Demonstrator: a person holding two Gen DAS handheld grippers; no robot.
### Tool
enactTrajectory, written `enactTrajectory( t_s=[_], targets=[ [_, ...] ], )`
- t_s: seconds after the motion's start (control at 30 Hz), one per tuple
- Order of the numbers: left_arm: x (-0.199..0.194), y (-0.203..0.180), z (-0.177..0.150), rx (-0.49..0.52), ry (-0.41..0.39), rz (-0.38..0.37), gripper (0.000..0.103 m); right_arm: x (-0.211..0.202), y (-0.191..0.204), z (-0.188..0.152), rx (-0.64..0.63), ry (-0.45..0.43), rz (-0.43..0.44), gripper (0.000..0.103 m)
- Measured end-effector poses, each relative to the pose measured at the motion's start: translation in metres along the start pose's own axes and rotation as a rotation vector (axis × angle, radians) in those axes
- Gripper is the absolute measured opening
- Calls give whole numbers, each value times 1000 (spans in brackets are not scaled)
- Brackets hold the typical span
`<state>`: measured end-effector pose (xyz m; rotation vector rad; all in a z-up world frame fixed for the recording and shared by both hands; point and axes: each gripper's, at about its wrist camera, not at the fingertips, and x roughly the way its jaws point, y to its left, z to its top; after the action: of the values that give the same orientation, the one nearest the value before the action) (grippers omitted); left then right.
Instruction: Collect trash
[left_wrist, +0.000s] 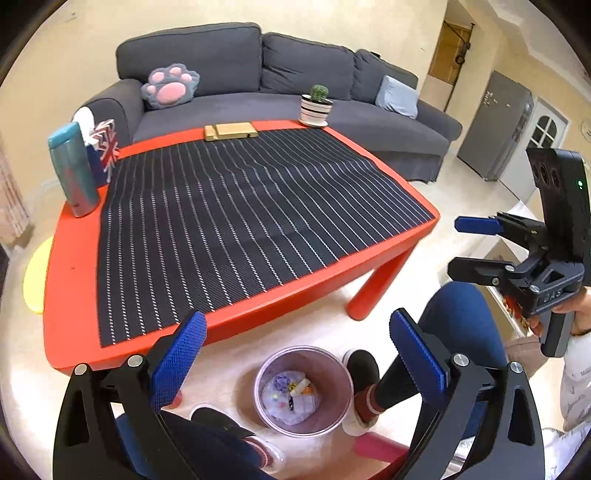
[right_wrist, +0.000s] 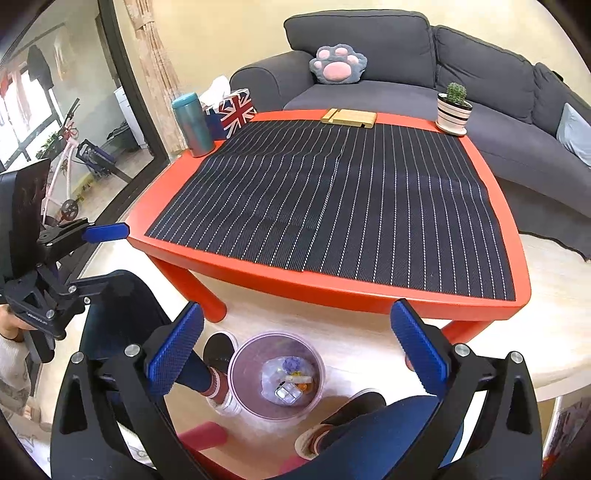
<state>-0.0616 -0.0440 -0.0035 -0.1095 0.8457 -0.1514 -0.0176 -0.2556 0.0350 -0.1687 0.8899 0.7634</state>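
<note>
Both my left tool (left_wrist: 295, 363) and right tool (right_wrist: 297, 350) hang open and empty over the bin (left_wrist: 303, 391); I'd scan the worktop (right_wrist: 388, 291) for leftover trash

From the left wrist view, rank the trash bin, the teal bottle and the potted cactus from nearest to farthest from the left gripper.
1. Trash bin: on the floor just below the open left gripper.
2. Teal bottle: on the table's left corner.
3. Potted cactus: on the table's far edge, by the sofa.
</note>
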Motion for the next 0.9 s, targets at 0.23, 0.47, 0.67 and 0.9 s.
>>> enactTrajectory(
  t_s=[0.23, 0.47, 0.67, 0.9],
  targets=[
    [-2, 15, 16, -33, -38, 35, 95, 2, 2, 25, -7, -32, -22, 100],
    [-4, 26, 40, -34, -89, 56, 95, 4, 3, 58, -22, -80, -54, 100],
    [-2, 37, 64, -30, -126, 88, 95, 12, 0, 88, -41, -106, -69, 100],
    [8, 50, 85, -27, -142, 121, 96, 26, -3, 113, -68, -108, -86, 100]
  ],
)
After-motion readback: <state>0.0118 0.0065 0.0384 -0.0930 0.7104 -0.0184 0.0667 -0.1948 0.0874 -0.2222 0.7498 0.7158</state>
